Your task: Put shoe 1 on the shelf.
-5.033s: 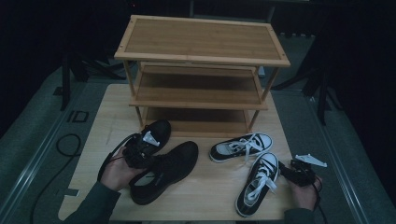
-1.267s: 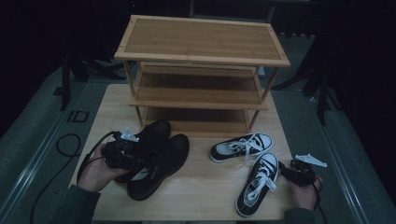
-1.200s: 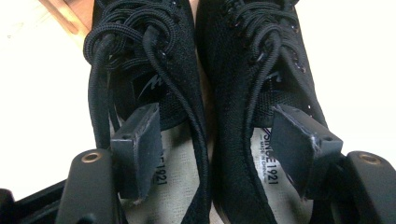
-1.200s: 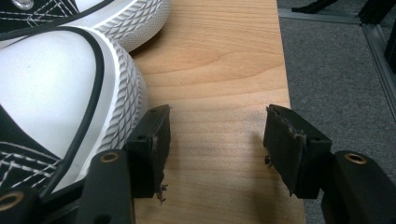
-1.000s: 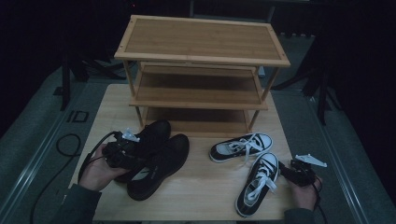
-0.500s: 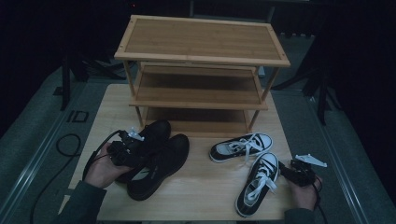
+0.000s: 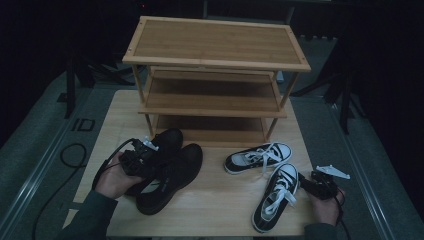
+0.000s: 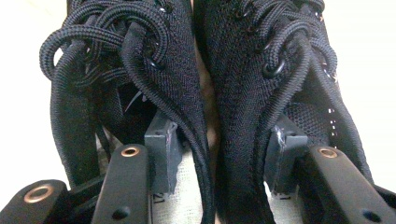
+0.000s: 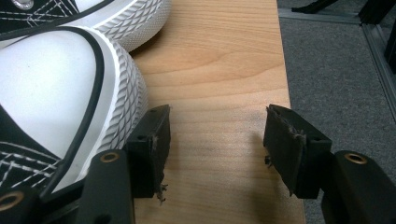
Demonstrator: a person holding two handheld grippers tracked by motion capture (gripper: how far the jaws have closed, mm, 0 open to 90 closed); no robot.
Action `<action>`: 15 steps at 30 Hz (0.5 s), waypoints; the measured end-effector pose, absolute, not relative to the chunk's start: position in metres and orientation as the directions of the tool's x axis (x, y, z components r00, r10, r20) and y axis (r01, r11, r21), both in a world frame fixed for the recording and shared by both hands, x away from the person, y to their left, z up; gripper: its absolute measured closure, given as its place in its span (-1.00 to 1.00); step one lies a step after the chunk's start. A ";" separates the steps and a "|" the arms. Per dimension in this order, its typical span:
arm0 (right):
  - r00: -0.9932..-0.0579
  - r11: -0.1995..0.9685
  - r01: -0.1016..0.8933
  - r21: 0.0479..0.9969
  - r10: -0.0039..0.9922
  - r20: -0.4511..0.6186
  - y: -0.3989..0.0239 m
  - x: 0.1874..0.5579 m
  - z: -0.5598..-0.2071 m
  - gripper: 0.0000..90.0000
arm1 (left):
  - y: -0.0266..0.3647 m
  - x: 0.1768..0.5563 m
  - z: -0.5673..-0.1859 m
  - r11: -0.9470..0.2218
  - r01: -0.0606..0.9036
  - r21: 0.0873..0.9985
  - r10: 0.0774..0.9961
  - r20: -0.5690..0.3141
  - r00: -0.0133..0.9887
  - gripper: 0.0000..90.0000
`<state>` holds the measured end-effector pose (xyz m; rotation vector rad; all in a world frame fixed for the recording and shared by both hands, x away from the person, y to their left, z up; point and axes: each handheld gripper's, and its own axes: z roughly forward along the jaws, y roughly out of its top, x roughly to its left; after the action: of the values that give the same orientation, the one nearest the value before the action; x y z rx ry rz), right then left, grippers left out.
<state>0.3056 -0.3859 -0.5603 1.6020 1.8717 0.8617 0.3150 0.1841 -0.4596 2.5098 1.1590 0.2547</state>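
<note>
The left tongs (image 8: 219, 163), just closing, straddle the inner walls of two black shoes (image 8: 187, 84), pads not visibly pressing. The right tongs (image 9: 215, 140) rest released on the tabletop (image 9: 219, 60).

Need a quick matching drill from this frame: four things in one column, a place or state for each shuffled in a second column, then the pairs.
Things
1. black shoes
2. black-and-white sneakers
3. wooden rack
4. right gripper

Places or states
A. stands at the far side of the table, shelves bare
B. jaws open over bare tabletop, nothing between them
C. side by side at the table's left, one jaw of the left gripper inside each
D. white laces, on the table's right part

Pairs: 1-C, 2-D, 3-A, 4-B
</note>
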 end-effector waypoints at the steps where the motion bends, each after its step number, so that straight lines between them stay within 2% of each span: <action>1: -0.161 0.096 0.652 0.752 0.987 0.013 -0.386 0.306 -0.560 -0.09 | 0.184 0.315 -0.460 -0.597 0.698 0.395 0.763 0.010 0.646 0.20; 8: -0.161 0.096 0.652 0.752 0.987 0.014 -0.386 0.306 -0.560 -0.09 | 0.177 0.319 -0.463 -0.610 0.708 0.357 0.763 0.024 0.646 0.27; 15: -0.161 0.096 0.652 0.752 0.987 0.014 -0.386 0.306 -0.560 -0.09 | 0.176 0.320 -0.463 -0.622 0.705 0.340 0.749 -0.005 0.663 0.62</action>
<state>0.3056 -0.3860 -0.5603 1.6019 1.8722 0.8614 0.3200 0.1763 -0.4629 2.5675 1.1578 0.1966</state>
